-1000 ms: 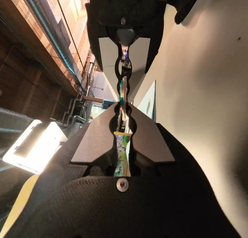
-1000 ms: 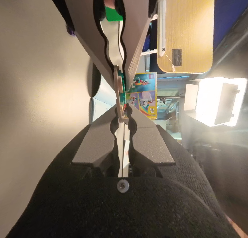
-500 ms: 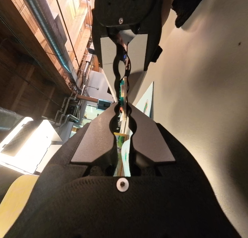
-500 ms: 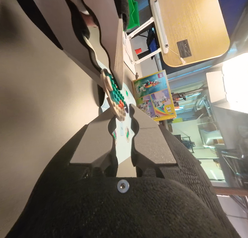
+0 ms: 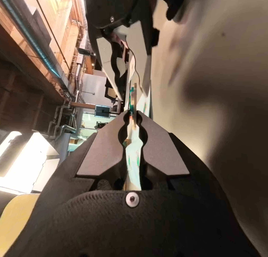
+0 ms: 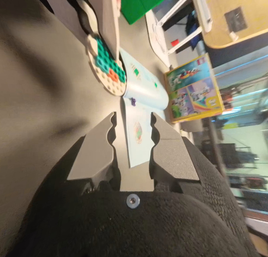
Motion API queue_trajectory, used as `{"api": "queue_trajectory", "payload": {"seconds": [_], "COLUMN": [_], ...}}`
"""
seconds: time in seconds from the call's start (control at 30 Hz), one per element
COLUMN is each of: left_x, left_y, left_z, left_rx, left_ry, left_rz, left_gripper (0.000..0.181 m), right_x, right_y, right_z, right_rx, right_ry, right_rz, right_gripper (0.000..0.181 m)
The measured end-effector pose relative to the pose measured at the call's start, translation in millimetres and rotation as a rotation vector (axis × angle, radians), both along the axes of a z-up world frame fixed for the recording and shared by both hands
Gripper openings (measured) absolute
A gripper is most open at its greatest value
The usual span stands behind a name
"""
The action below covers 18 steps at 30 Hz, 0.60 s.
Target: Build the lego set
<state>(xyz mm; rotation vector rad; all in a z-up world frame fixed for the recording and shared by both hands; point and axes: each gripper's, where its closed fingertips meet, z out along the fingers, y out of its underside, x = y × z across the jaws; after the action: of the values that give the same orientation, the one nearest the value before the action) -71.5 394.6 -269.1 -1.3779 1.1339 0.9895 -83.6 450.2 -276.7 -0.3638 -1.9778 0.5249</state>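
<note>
My left gripper (image 5: 132, 112) is shut on the edge of a round tan lego plate (image 5: 135, 99), seen edge-on above the beige table (image 5: 210, 64). In the right wrist view the plate (image 6: 107, 70) carries teal and orange pieces and hangs from the left gripper's fingers (image 6: 110, 25). My right gripper (image 6: 133, 115) is open, empty and set back from the plate. Its fingers (image 5: 105, 61) show apart at the top of the left wrist view. A small purple piece (image 6: 133, 102) lies on the open instruction booklet (image 6: 139, 141).
The lego box (image 6: 192, 87) stands on the table past the booklet. A green bin (image 6: 139, 1) sits farther off. The booklet also shows under the left gripper (image 5: 134, 155). A white table and a wooden tabletop stand beyond. About 6 cm separates my left fingertips from my right.
My right gripper has let go of the plate, opened and drawn back from it. My left gripper keeps hold of the plate.
</note>
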Motion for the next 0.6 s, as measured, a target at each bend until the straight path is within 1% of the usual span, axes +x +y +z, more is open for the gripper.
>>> {"api": "queue_trajectory", "payload": {"seconds": [0.07, 0.13, 0.23, 0.3, 0.37, 0.5, 0.6], "left_x": [1, 4, 8, 9, 7, 6, 6], "left_y": [-5, -8, -8, -8, -8, -8, -9], "left_z": [-3, -7, -8, -9, -8, -4, -3], "left_rx": [-0.015, -0.032, -0.032, -0.028, -0.024, -0.021, -0.018], "left_ry": [0.032, 0.055, 0.083, 0.122, 0.147, 0.117, 0.113], "left_rz": [-0.016, -0.047, -0.068, -0.073, -0.072, -0.076, -0.081], "left_gripper": [0.007, 0.007, 0.007, 0.007, 0.007, 0.007, 0.007], "right_x": [5, 6, -10, -26, -38, -53, -58], "right_y": [6, 8, 9, 8, 3, -1, -1], "right_z": [-7, -10, -4, -4, -11, -32, -38], "right_rx": [-0.141, -0.343, -0.667, -0.816, -0.860, -0.783, -0.734], "right_ry": [-0.101, -0.208, -0.320, -0.406, -0.494, -0.616, -0.647], "right_rz": [0.002, -0.003, -0.053, -0.097, -0.099, -0.139, -0.164], "right_gripper": [0.049, 0.047, 0.041, 0.037, 0.033, 0.029, 0.022]}}
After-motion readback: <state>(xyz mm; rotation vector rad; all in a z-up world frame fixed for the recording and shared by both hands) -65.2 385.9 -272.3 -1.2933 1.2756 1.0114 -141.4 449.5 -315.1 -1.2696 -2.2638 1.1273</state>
